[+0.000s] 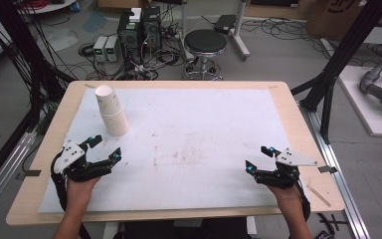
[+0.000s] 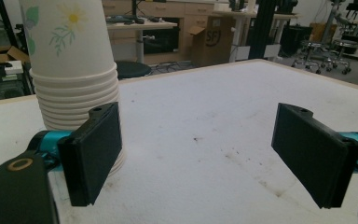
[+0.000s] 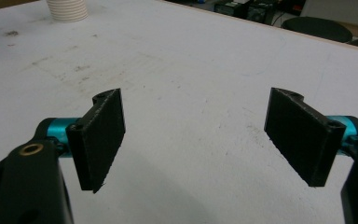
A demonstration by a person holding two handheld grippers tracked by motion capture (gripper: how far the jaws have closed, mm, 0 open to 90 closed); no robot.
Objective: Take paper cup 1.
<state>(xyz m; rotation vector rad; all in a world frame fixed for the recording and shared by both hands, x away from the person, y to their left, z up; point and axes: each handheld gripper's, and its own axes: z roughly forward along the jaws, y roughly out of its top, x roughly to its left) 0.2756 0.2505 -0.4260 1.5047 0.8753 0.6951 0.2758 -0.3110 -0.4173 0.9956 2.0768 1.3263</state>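
Stained white mat (image 1: pixel 194 144) – cluttered lab floor (image 1: pixel 278 45) behind.

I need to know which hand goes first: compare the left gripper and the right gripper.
The left gripper is close to the stack of paper cups, at the table's left; the right gripper is far from it, at the right. The stack looms behind the left gripper's jaw but shows small and distant beyond the right's. Both are open and empty.

High view overlooks table (image 1: pixel 179 149); tongs' cameras skim it.
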